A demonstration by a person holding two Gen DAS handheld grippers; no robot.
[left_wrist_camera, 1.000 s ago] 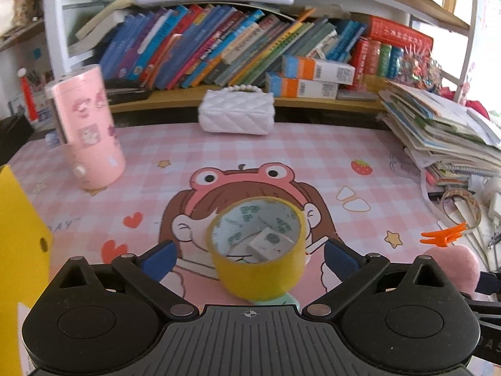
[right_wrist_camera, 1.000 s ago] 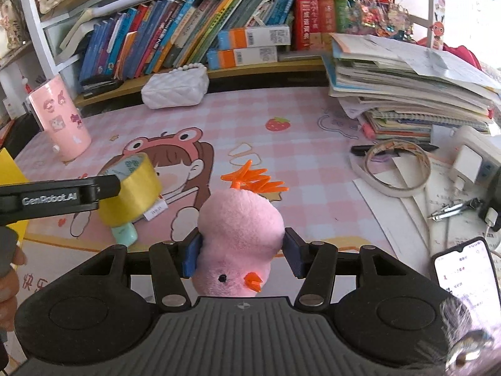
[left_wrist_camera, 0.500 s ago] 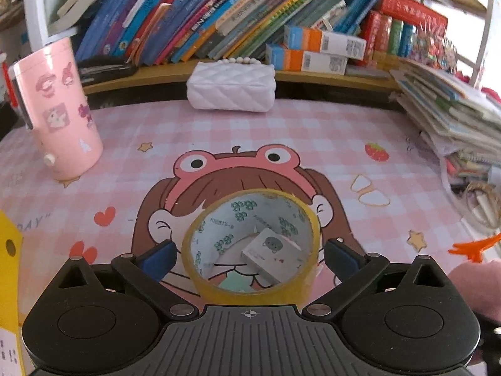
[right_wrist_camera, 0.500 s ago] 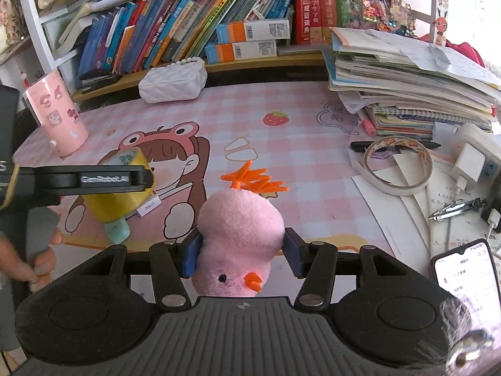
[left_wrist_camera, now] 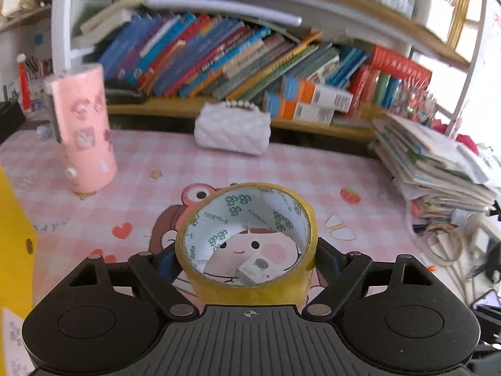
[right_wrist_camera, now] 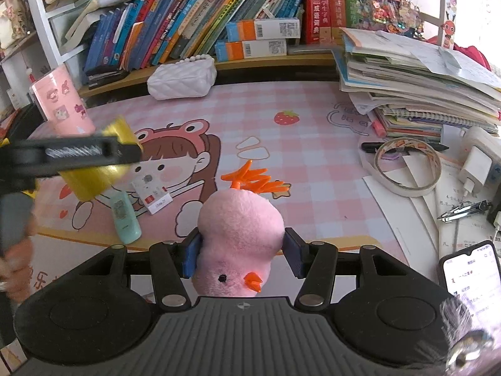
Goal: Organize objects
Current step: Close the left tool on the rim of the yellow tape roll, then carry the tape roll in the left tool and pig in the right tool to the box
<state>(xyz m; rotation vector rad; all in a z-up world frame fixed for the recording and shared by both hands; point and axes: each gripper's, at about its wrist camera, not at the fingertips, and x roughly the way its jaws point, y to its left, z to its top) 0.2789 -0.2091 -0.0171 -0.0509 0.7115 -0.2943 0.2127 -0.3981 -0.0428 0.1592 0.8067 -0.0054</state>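
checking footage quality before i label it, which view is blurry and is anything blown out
Left wrist view: the pink cup and shelf books are smeared by motion, while the yellow tape roll between the fingers stays fairly sharp; the window at right is blown out. Right wrist view: mostly crisp, pink plush toy clear, only the left gripper and its tape are blurred.

Two matching black plastic grippers, left gripper and right gripper: ribbed grey centre panel with a tiny crosshair mark, round discs either side, silver screws on the linkage arms, blue finger pads.
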